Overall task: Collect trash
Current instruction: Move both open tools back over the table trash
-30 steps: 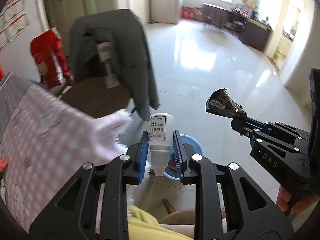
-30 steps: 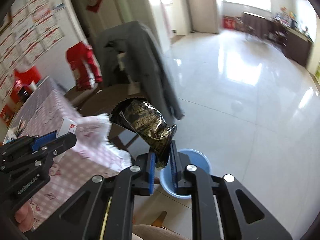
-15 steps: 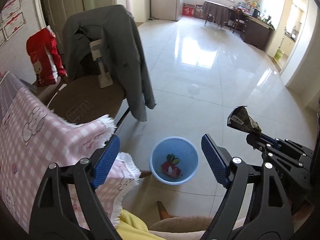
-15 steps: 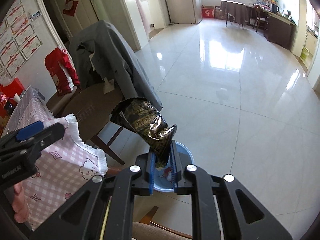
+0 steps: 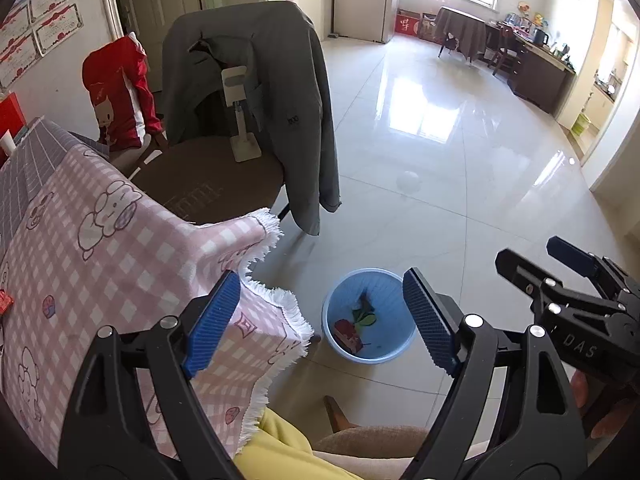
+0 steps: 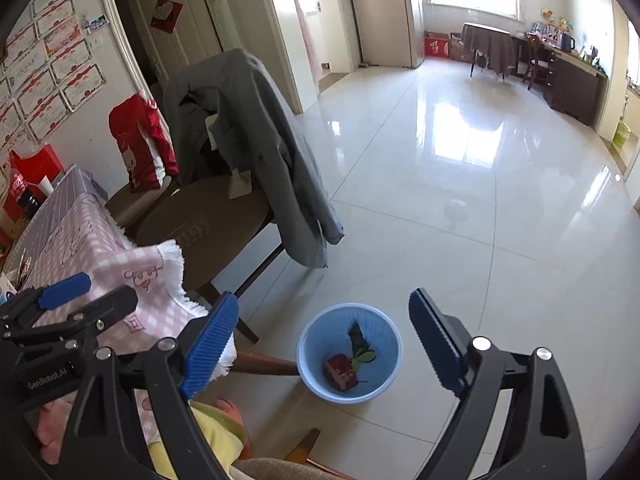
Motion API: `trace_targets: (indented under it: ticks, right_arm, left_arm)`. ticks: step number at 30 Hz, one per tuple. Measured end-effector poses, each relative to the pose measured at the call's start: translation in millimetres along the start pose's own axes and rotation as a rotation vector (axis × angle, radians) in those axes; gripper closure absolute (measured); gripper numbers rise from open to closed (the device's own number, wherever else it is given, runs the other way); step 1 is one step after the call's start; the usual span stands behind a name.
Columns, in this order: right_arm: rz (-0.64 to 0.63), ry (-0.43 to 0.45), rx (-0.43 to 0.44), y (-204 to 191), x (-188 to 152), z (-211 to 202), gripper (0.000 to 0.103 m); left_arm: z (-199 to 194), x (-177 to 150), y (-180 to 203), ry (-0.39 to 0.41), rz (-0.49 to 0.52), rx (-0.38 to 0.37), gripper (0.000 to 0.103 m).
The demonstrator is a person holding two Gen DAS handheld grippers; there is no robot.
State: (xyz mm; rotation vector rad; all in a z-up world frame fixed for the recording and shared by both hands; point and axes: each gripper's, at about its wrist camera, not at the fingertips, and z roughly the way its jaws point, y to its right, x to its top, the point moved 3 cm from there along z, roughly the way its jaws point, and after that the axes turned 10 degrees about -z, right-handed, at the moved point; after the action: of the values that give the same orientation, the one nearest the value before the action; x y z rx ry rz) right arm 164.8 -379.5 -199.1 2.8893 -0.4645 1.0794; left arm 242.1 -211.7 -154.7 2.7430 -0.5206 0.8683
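Observation:
A round blue bin (image 5: pixel 386 294) (image 6: pixel 380 328) stands on the tiled floor below both grippers. Inside it lie a red packet (image 5: pixel 347 330) (image 6: pixel 340 370), a dark wrapper (image 5: pixel 365 300) (image 6: pixel 356 334) and a green scrap. My left gripper (image 5: pixel 320 316) hangs wide open above the bin with nothing between its blue pads; in the right wrist view it shows at the left edge (image 6: pixel 104 292). My right gripper (image 6: pixel 322 340) is above the bin too, its jaws opening and nothing between them; the left wrist view has it at the right (image 5: pixel 532 252).
A table with a pink checked cloth (image 5: pixel 100 248) juts in at the left, its fringed corner close to the bin. Behind it stands a chair with a grey jacket (image 5: pixel 280 92) and a white stand (image 5: pixel 240 120). A wooden chair leg (image 6: pixel 264 362) lies next to the bin.
The left gripper opened and the white bottle left it. The right gripper then opened and let go of the dark wrapper, which now lies in the bin.

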Motion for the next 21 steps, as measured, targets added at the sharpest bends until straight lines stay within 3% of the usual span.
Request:
trace_targets:
  ticks: [12,21]
  right_arm:
    - [0.002,-0.015,0.012,-11,-5,-9,0.017]
    - [-0.049,0.018,0.038,-44,-3,-28,0.017]
  left_arm:
    - [-10,-7,-6,0.01,-0.013,-0.017,0.021]
    - [-40,-13,-31,0.062,-0.058,-0.006,0.021]
